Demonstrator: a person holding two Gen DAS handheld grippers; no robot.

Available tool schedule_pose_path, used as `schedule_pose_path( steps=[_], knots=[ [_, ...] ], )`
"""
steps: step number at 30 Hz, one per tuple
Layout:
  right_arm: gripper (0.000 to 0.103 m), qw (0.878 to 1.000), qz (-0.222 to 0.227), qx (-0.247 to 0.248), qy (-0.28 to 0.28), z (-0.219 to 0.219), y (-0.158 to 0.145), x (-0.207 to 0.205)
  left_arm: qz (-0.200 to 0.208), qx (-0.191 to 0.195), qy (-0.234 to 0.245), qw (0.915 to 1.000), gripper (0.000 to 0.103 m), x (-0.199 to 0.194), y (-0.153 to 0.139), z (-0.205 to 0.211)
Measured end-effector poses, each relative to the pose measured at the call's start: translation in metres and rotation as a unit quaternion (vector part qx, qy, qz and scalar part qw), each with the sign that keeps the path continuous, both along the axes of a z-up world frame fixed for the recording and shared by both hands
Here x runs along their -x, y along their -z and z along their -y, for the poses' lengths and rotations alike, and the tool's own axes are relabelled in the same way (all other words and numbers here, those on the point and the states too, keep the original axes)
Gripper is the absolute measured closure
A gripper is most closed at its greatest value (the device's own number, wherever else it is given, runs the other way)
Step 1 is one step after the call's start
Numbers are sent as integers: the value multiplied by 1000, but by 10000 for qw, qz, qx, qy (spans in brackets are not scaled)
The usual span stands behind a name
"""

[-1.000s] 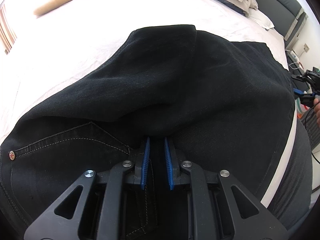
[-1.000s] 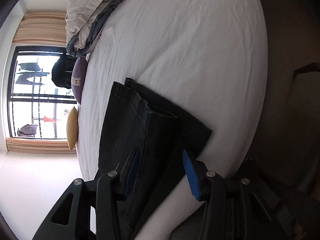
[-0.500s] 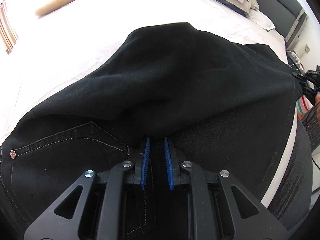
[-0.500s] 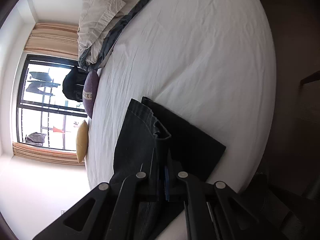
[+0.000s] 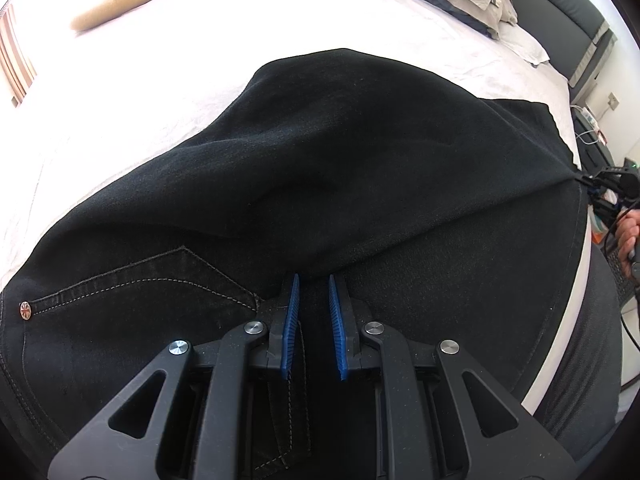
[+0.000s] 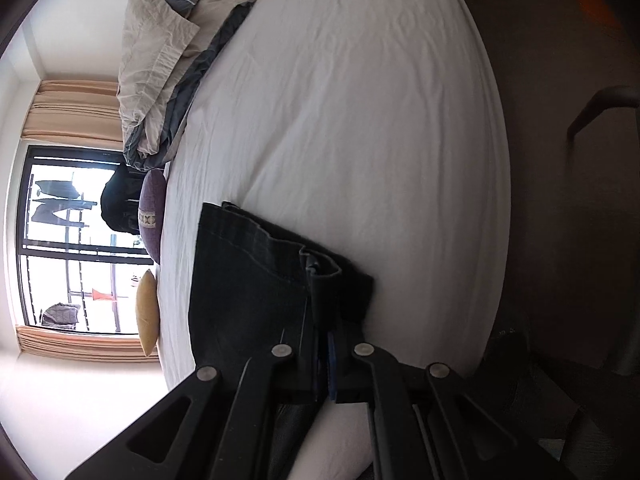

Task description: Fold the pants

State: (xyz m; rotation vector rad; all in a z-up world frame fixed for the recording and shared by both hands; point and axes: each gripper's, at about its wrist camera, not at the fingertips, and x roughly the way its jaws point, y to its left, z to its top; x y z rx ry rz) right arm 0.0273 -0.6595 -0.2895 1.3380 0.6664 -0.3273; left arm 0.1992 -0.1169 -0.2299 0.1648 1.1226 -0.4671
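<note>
Black pants [image 5: 340, 168] lie on a white bed [image 5: 160, 80], one layer raised and stretched over the rest. My left gripper [image 5: 313, 292] is shut on a thick fold of the pants near the back pocket [image 5: 152, 288]; its blue pads [image 5: 291, 320] stand a little apart around the cloth. My right gripper [image 6: 325, 344] is shut on the hem edge of the pants [image 6: 256, 280] near the bed's side edge. It also shows far right in the left wrist view [image 5: 600, 184], pulling the cloth taut.
A crumpled duvet and pillows [image 6: 168, 52] lie at the head of the bed. A purple cushion [image 6: 152, 216] and a yellow cushion [image 6: 146, 312] sit by the window. A dark headboard [image 5: 560, 12] and floor [image 6: 560, 200] border the bed.
My right gripper has closed on the hem edge and lifted it, drawing the top layer of the pants taut. My left gripper has held its grip and place.
</note>
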Motion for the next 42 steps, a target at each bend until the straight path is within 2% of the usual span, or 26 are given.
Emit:
schedule_pose_path(
  steps=[2, 3, 4, 5, 6, 9, 11, 13, 17, 20, 22, 24, 26, 27, 28, 29, 31, 32, 33, 35, 36, 37, 38, 39, 40, 42],
  knots=[
    [99, 9997, -103, 153, -127, -1, -11, 1, -4, 55, -12, 10000, 88, 0, -1, -3],
    [89, 9993, -224, 265, -115, -1, -21, 4, 5, 50, -12, 10000, 88, 1, -2, -4],
    [85, 9972, -448, 596, -50, -3, -37, 7, 23, 13, -4, 10000, 88, 2, -4, -3],
    [76, 9918, -665, 1091, -37, -7, -58, 9, 57, -37, 10, 10000, 88, 2, -6, -2],
    [75, 9854, -708, 1544, -147, -14, -79, 6, 125, -91, 15, 9999, 88, 3, -9, 0],
    [75, 9707, -171, 2075, -1197, -51, -129, -35, 403, -76, 10, 9992, 88, 9, -21, -1],
    [75, 9433, 155, 2325, -2366, -106, -150, -84, 560, 55, -49, 9984, 88, 16, -28, -4],
    [75, 8969, 392, 2425, -3678, -180, -154, -136, 694, 201, -89, 9973, 88, 26, -34, -8],
    [75, 8147, 718, 1710, -5494, -313, -126, -220, 1037, 183, -206, 9942, 88, 44, -39, -19],
    [75, 7887, 460, 1387, -5971, -379, -85, -266, 777, 114, -412, 9961, 88, 44, -25, -31],
    [76, 7972, 97, 1788, -5765, -393, -59, -292, 715, 134, -504, 9961, 88, 45, -20, -40],
    [103, 8257, 130, 1802, -5344, -382, -44, -312, 692, 212, -535, 9959, 88, 44, -16, -46],
    [103, 8619, 188, 1639, -4795, -361, -41, -320, 781, 242, -497, 9954, 88, 46, -14, -48],
    [103, 8690, 61, 1794, -4611, -354, -47, -318, 820, 199, -473, 9953, 88, 48, -14, -50],
    [103, 8686, 97, 1894, -4578, -349, -58, -313, 852, 160, -461, 9952, 88, 49, -16, -49],
    [97, 8632, 266, 1906, -4668, -345, -70, -302, 855, 144, -466, 9951, 88, 51, -17, -50],
    [93, 8525, 687, 1863, -4836, -330, -91, -268, 884, 185, -507, 9946, 88, 54, -22, -51],
    [78, 8553, 717, 1831, -4794, -319, -95, -249, 906, 213, -519, 9943, 88, 56, -23, -52],
    [58, 8592, 627, 1757, -4764, -307, -91, -230, 880, 198, -534, 9945, 88, 56, -22, -52],
    [53, 8647, 22, 1769, -4701, -278, -69, -195, 883, 116, -543, 9945, 88, 57, -20, -53],
    [56, 8719, -339, 1855, -4519, -256, -56, -177, 895, 82, -536, 9945, 88, 57, -21, -53],
    [68, 8872, -495, 1709, -4256, -231, -46, -158, 895, 53, -514, 9946, 88, 57, -21, -52],
    [103, 9052, -627, 1421, -3957, -202, -37, -137, 892, 11, -498, 9948, 88, 57, -21, -50],
    [103, 9222, -638, 1136, -3641, -176, -31, -115, 883, -23, -484, 9949, 88, 57, -18, -45],
    [103, 9316, -723, 1081, -3394, -153, -29, -96, 879, -63, -469, 9950, 88, 60, -17, -43],
    [103, 9368, -968, 1295, -3101, -124, -32, -65, 881, -150, -474, 9949, 88, 63, -17, -38]
  ],
)
